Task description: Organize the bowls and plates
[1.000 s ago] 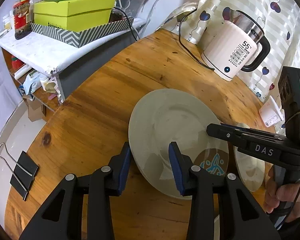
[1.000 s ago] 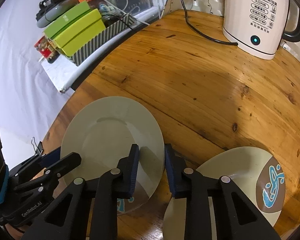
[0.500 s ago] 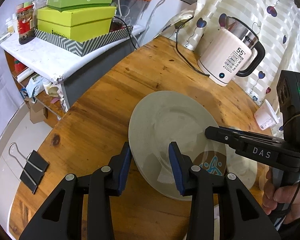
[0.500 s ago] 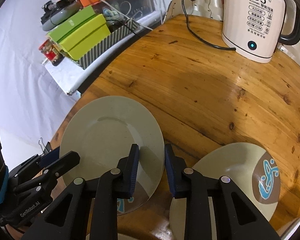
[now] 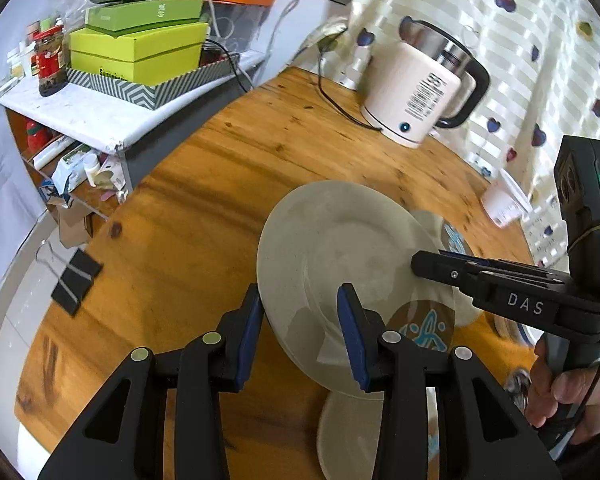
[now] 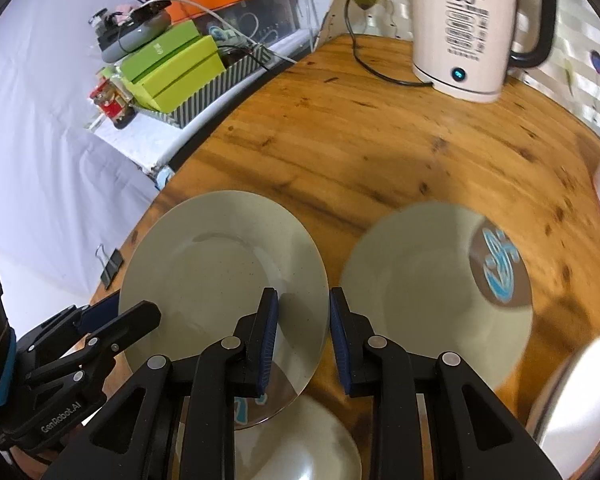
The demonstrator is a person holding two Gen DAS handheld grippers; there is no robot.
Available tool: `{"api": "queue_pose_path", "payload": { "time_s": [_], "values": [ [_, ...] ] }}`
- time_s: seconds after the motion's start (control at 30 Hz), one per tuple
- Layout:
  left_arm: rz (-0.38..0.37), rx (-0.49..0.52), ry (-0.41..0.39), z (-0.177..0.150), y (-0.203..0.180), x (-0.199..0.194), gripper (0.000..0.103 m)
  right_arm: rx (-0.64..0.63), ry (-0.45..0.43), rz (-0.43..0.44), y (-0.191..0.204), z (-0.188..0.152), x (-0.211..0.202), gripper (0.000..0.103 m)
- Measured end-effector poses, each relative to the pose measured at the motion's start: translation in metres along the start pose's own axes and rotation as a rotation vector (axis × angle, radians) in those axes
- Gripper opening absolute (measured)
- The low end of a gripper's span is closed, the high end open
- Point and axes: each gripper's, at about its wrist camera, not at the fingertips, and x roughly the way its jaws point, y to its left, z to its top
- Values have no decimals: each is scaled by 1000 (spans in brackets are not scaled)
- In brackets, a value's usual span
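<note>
The plate (image 5: 340, 240), pale grey-green with a brown patch and blue motif near its edge, sits with its rim in the gap of both tools. The left gripper (image 5: 300, 312) has its fingers apart: one blue pad lies just outside the rim, the other over the plate's face. Whether the pads press on it cannot be told. The right gripper (image 6: 300, 312) straddles the opposite side of the rim in the same way, one pad over the plate and one beyond its edge; its hold cannot be told either. From the left wrist view the right gripper's tip reaches in over the plate's far right edge.

Just below the grippers, a second plate (image 6: 312, 444) shows partly from under the first. Right of the right gripper lies a third plate (image 6: 432, 300), blurred, on the wooden table (image 6: 380, 140). Well ahead of both grippers stands a white kettle (image 6: 460, 36) with a black handle. Far left of the left gripper a binder clip (image 5: 76, 280) lies at the table's edge, and beyond it are green boxes (image 5: 136, 52) on a shelf.
</note>
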Motion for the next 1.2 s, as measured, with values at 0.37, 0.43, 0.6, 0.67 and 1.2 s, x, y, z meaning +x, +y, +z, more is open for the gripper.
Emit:
{"api": "queue_pose_path", "payload": {
  "time_s": [0.37, 0.43, 0.6, 0.67, 1.2],
  "values": [
    [-17, 53, 23, -47, -26, -23, 39, 50, -4, -14, -7, -66, -35, 25],
    [-16, 63, 31, -56, -29, -25, 39, 58, -4, -18, -8, -76, -38, 25],
    [-7, 88, 50, -75, -36, -25, 39, 74, 2, -29, -12, -96, -42, 25],
    [-7, 93, 55, -79, -38, -26, 39, 76, 3, -32, -12, -104, -42, 25],
    [2, 121, 92, -93, -45, -16, 39, 65, 9, -74, -11, -120, -36, 27]
  ]
}}
